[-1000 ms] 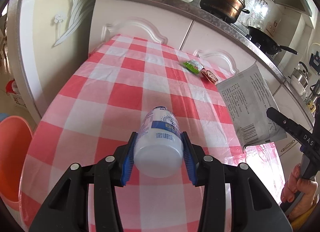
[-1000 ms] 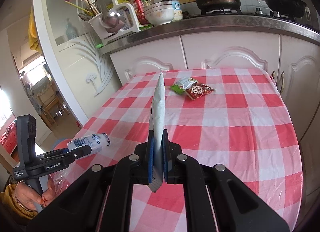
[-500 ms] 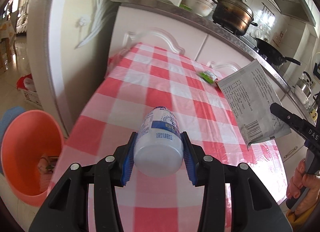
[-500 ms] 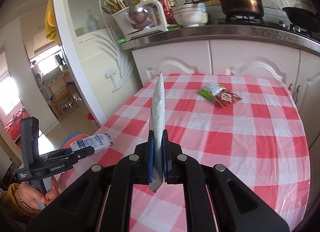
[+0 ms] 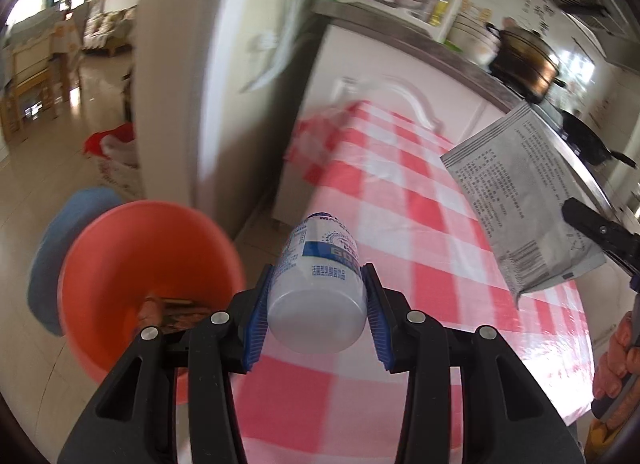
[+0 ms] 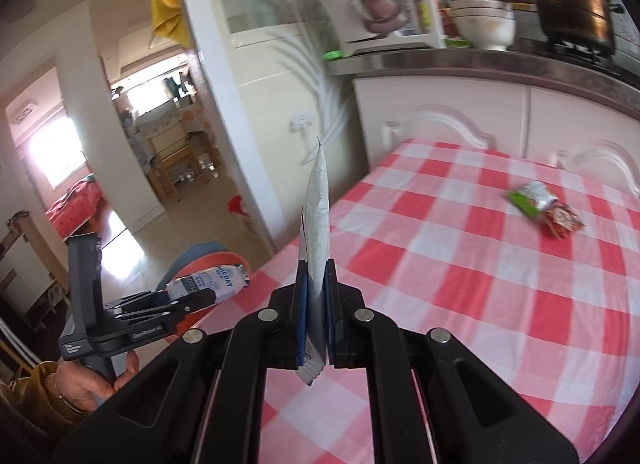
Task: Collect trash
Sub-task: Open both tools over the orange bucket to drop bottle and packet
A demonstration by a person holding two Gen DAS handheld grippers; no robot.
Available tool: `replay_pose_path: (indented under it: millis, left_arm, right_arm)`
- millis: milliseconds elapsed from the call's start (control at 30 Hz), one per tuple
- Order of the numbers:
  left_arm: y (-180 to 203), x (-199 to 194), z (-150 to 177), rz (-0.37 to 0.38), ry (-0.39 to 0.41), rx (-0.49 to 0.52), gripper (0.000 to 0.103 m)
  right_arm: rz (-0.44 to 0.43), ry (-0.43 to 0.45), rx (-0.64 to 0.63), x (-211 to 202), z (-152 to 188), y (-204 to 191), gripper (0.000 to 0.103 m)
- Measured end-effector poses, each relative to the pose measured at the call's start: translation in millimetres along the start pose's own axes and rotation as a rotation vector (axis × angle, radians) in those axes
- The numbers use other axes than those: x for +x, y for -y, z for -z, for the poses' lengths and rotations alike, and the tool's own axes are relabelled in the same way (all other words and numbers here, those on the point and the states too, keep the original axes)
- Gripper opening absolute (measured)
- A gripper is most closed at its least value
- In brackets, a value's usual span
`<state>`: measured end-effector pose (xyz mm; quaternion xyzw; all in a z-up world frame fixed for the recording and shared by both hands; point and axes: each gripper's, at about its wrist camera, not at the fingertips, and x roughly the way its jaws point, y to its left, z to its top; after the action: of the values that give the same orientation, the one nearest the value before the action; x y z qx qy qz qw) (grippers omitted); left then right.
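Trash is being carried off the table w/ both tools loaded: left gripper [image 5: 316, 318] is clamping its blue pads on a small white plastic drink bottle w/ blue label [image 5: 320, 284], base toward the camera, while right gripper [image 6: 316, 316] is pinching, jaws together, a flat grey printed foil pouch [image 6: 316, 232] standing edge-up. Both are hanging over the near-left corner of the red-and-white checked tablecloth [image 5: 420, 224], w/ the round orange plastic bin [image 5: 132, 252] sitting on the floor just beside the table, some scraps already lying in it. Step in hand looks like the drop: probably best to be bringing the bottle fully past the table edge and over the bin mouth before letting go, tipping nose-down so it isn't bouncing off the rim; pouch is light and flat, so prob. releasing it low and centred is wiser. Two small snack wrappers, green [image 6: 532, 200] and red [image 6: 562, 220], are lying touching each other far across the table, not yet collected. Obstacles: table corner and draped cloth edge close to the bin, white partition [image 5: 180, 84] behind it, and the two tools crowding near each other.
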<state>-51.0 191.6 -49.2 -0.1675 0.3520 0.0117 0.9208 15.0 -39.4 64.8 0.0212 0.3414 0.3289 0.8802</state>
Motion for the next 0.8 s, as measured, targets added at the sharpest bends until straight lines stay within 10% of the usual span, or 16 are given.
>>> replay_pose_path:
  millis: [800]
  left_arm:
    - [-137.7, 14.3, 12.9, -0.229, -0.041, -0.202, 0.045]
  right_arm:
    - [-0.28, -0.244, -0.165, 170.2, -6.9, -131.6, 0.009]
